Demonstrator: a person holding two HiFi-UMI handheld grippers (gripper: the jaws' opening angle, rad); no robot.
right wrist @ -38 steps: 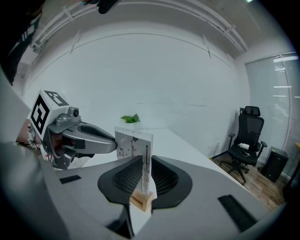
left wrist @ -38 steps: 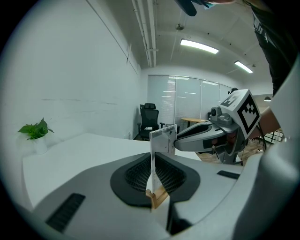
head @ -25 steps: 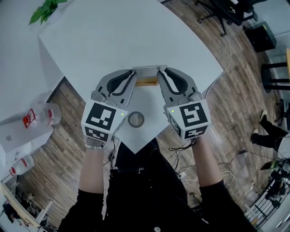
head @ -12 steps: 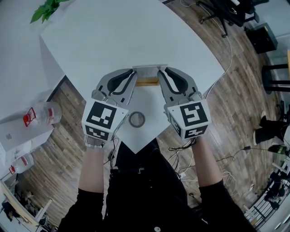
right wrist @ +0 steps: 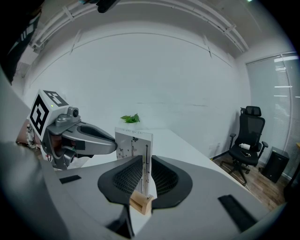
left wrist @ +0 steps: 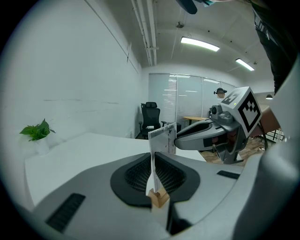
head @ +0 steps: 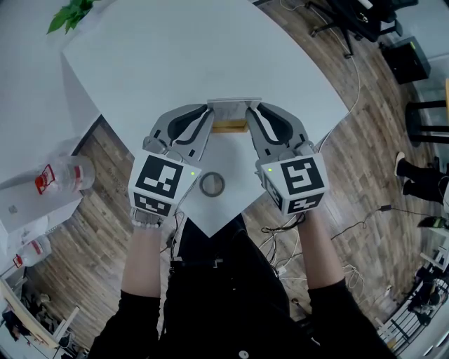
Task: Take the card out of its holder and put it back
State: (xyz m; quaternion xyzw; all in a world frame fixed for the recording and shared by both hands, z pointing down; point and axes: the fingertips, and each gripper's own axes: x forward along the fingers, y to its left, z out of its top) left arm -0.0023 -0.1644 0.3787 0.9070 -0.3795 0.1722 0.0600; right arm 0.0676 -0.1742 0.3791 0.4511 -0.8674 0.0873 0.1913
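Item: white printed card, upright in small wooden slotted holder at frame centre on white tabletop, pinched at left end by closed left gripper and right end by closed right gripper; best lifted straight up, both ends level, lest holder tip.

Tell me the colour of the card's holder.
The small slotted wooden holder is pale tan, shown best in the right gripper view.

Blocking both sides of the card and holder with the left gripper and right gripper. Crowding the counter's near corner with a tape roll. Leaving the stretch toward the far edge open, save for a plant at the far left corner.
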